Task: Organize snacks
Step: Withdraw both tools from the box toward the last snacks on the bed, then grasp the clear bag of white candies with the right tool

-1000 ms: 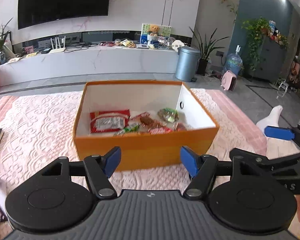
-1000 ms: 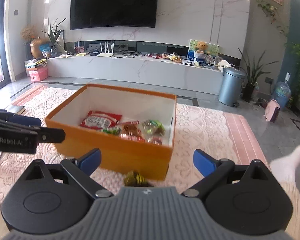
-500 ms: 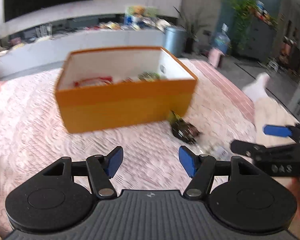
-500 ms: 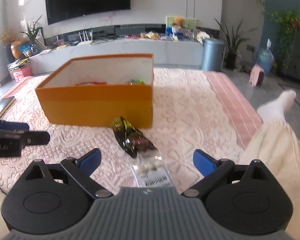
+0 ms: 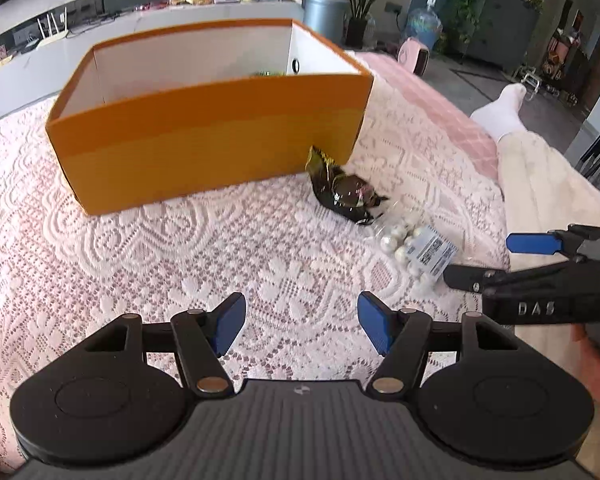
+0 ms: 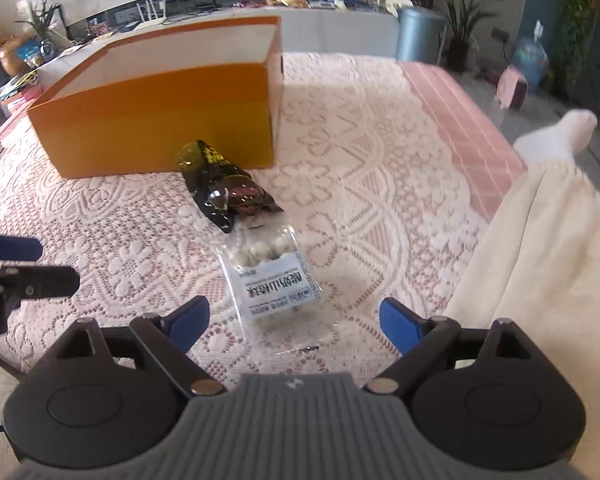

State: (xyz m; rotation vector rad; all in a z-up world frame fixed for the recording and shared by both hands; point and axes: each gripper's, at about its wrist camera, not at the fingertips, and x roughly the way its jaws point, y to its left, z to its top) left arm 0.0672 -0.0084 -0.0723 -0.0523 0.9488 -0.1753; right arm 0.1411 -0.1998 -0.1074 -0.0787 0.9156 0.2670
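Beside the orange box [image 6: 160, 108], on the lace-covered tabletop [image 6: 360, 168], lay a dark snack packet [image 6: 228, 192] touching a clear bag of white balls [image 6: 268, 276]; the right tool [image 6: 294, 320] hung wide and empty over the bag, the left tool [image 5: 300, 320] likewise wide; the slick bag might slip from a pinch, or the packet drag along; only the right view showed the bag's label face, only the left a glimpse inside the box.

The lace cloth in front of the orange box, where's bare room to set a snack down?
Bare lace cloth runs between the orange box and the left gripper. It's crowded off the box's right corner, where the dark snack packet and clear bag of white balls lie before the right gripper.
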